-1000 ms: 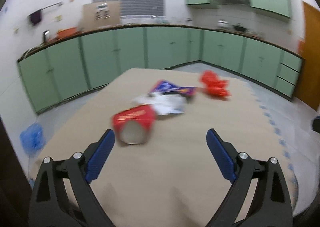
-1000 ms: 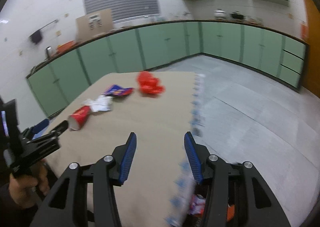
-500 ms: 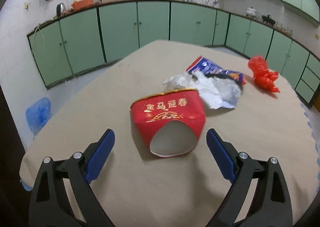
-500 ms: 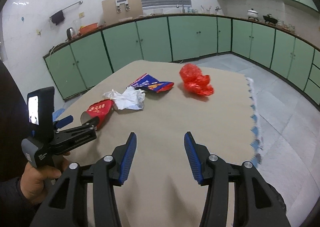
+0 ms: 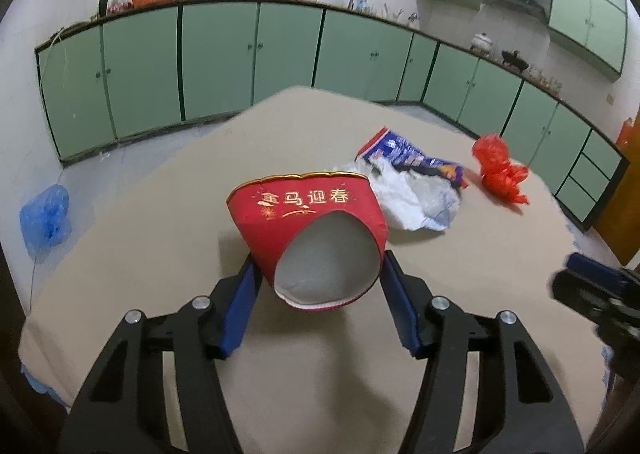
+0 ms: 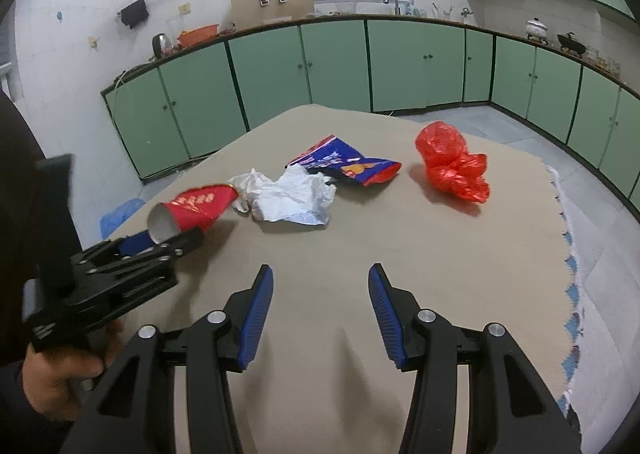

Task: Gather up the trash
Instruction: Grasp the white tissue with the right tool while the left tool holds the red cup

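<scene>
A red paper cup [image 5: 308, 221] with gold writing lies on its side on the tan table [image 5: 160, 246], its open mouth toward me. My left gripper [image 5: 320, 294] has closed in on the cup's mouth end, one blue finger at each side, touching it. The cup also shows in the right wrist view [image 6: 196, 209]. Behind it lie a crumpled white wrapper [image 5: 416, 197], a blue snack bag [image 5: 412, 157] and a red plastic bag [image 5: 500, 173]. My right gripper [image 6: 320, 310] is open and empty above the table's near part.
Green cabinets [image 5: 220, 61] line the walls around the table. A blue bag [image 5: 44, 217] lies on the floor at the left. The table's fringed right edge [image 6: 568, 254] drops to the tiled floor.
My left gripper has moved forward to the red cup and narrowed its fingers onto the cup's sides. My right gripper has stayed open over the table.
</scene>
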Available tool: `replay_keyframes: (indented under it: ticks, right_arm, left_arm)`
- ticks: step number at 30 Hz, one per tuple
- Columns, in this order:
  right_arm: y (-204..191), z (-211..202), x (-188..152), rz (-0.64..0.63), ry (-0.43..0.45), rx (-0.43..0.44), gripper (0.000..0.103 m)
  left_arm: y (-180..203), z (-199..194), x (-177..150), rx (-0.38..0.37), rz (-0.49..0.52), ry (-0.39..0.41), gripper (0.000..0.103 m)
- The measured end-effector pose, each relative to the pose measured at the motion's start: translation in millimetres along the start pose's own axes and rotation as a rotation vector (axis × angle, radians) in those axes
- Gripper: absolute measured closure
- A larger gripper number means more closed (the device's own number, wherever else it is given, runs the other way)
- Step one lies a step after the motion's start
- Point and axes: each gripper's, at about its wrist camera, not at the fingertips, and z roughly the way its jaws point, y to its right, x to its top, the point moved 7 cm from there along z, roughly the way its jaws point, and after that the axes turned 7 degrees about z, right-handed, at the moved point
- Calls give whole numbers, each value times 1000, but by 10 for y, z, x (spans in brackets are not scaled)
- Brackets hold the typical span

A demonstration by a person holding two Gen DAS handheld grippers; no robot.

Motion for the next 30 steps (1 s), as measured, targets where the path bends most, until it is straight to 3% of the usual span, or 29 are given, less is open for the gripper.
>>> replay_keyframes:
  ticks: [7,21,28,30]
  right_arm:
    - [-114,305,206,-3,11,-12,54]
    - [-182,906,430,26,-10,-42,54]
    - [-151,1232,443,57,-82,-53,54]
    - [-170,1314,416,51,-120,-39,68]
  left_arm:
    - [-68,-204,155,28,31,74,53]
    - [-397,135,423,-15,46,102,56]
    - [-475,294,485,-31,42,81,56]
    - [-473,308,490,-35,43,77,56]
